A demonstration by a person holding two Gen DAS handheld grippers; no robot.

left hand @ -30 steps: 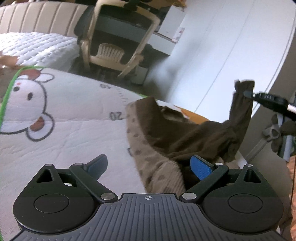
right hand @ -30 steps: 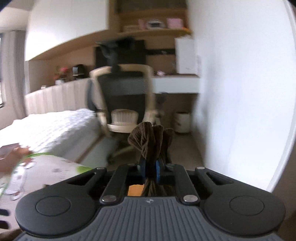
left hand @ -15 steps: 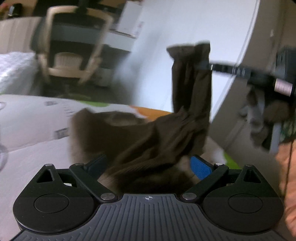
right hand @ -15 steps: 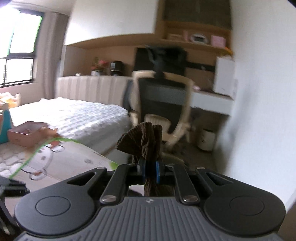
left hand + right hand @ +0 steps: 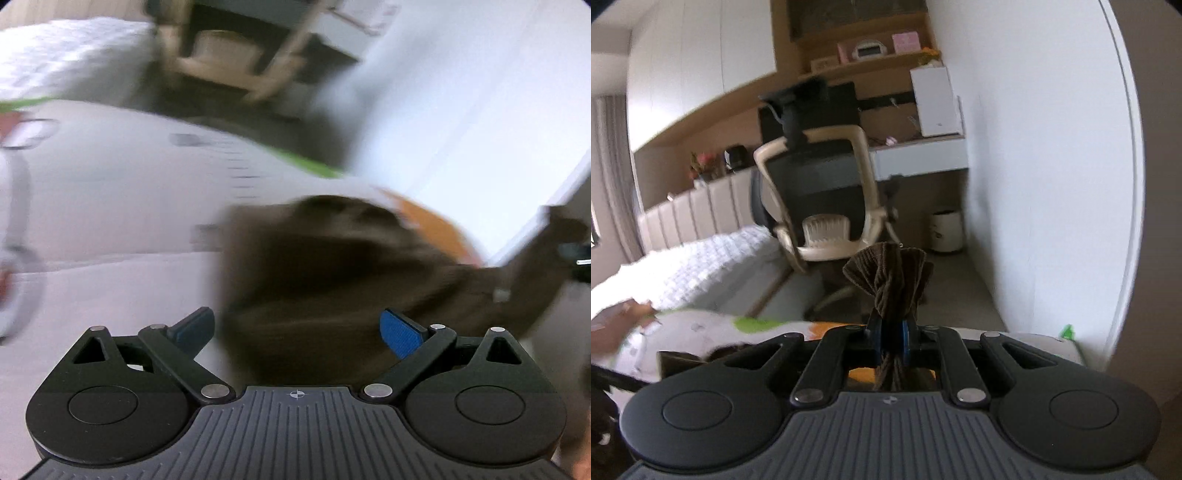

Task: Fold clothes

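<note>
A dark brown corduroy garment lies bunched on the white cartoon-print mat, blurred by motion. My left gripper is open, its blue pads on either side of the garment's near edge, not closed on it. In the right wrist view, my right gripper is shut on a bunched end of the brown garment, which sticks up between the pads. That held end stretches to the far right in the left wrist view, where the right gripper's tip shows.
A beige office chair stands beyond the mat, beside a white quilted bed. A white wall runs along the right. A desk with shelves and a small white bin sit behind the chair.
The right gripper, still holding the garment end, has dropped from high up to low at the right. The garment has flattened toward the mat. The left wrist view swung and is blurred.
</note>
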